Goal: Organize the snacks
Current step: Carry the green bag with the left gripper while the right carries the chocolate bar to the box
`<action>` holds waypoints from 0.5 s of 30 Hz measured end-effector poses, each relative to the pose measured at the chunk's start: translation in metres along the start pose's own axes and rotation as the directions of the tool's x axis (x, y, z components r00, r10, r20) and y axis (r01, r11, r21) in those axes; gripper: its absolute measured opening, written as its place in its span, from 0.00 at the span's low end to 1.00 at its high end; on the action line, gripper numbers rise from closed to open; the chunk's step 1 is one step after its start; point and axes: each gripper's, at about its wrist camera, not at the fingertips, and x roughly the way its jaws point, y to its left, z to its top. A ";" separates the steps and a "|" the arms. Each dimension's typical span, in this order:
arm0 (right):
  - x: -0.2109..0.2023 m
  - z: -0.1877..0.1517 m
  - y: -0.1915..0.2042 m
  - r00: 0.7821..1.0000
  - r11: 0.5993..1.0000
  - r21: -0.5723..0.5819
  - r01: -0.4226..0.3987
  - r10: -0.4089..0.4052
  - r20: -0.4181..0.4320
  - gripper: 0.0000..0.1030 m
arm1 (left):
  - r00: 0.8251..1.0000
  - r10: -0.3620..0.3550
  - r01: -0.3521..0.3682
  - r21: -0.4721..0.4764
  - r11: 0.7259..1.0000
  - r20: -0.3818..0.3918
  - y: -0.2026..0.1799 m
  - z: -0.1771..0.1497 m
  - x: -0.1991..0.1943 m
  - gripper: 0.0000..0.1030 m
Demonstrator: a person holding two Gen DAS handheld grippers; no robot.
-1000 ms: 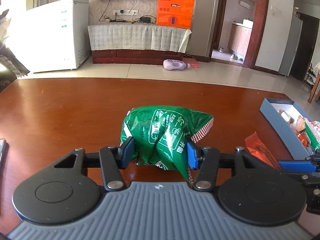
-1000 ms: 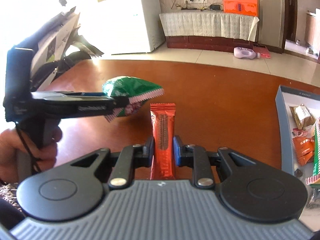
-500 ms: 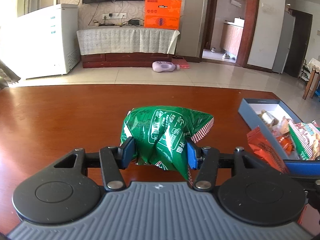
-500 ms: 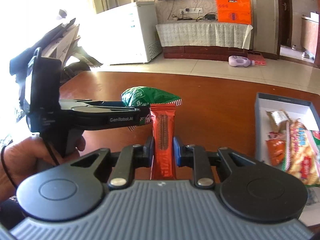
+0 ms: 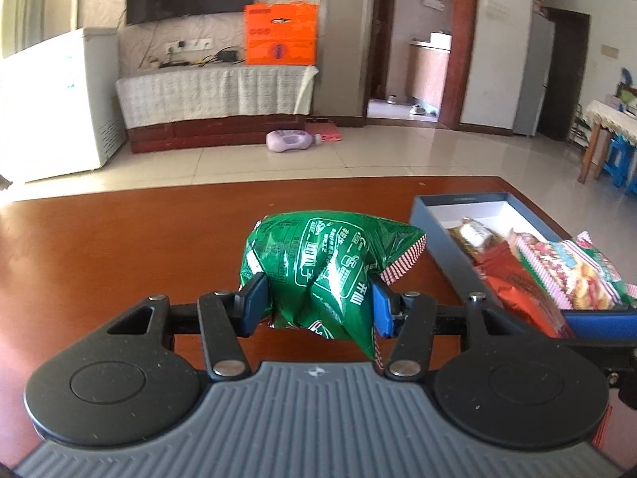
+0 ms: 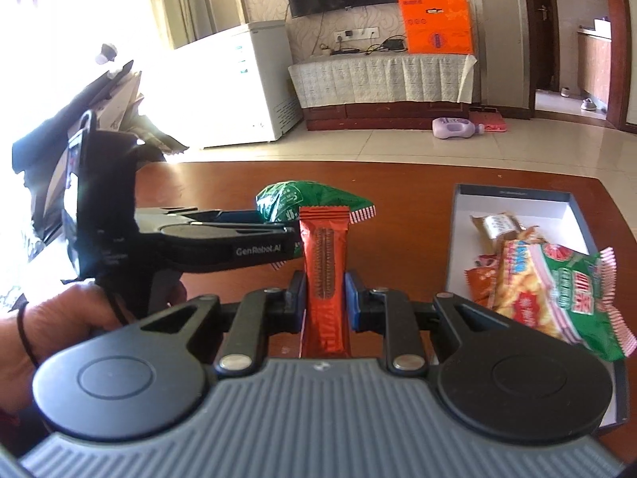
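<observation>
My left gripper [image 5: 316, 304] is shut on a puffy green snack bag [image 5: 318, 263] and holds it above the brown table [image 5: 119, 247], left of the blue box [image 5: 446, 239]. My right gripper [image 6: 325, 302] is shut on a red snack bar [image 6: 324, 275] held upright. In the right wrist view the left gripper [image 6: 274, 223] and its green bag [image 6: 306, 199] show just behind the bar. The blue box [image 6: 513, 195] lies to the right and holds several snack packets, among them a large green and yellow bag [image 6: 557, 290].
The table's far edge [image 6: 358, 165] runs across both views, with tiled floor beyond. A dark pile of papers [image 6: 79, 119] stands at the table's left. The box's near end passes behind my right gripper's body.
Both grippers have moved right toward the blue box, still holding their snacks. The box with its packets now shows larger and closer in both views.
</observation>
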 end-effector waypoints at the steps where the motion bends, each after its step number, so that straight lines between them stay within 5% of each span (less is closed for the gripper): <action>1: -0.003 0.000 -0.005 1.000 1.000 0.006 0.004 -0.004 0.002 0.23 | 1.000 -0.007 0.007 0.005 1.000 0.003 -0.005 0.001 0.000 0.57; 15: -0.030 -0.006 -0.059 0.994 0.989 0.107 0.099 -0.105 0.045 0.23 | 0.990 -0.140 0.138 0.071 0.988 0.019 -0.096 0.049 0.035 0.57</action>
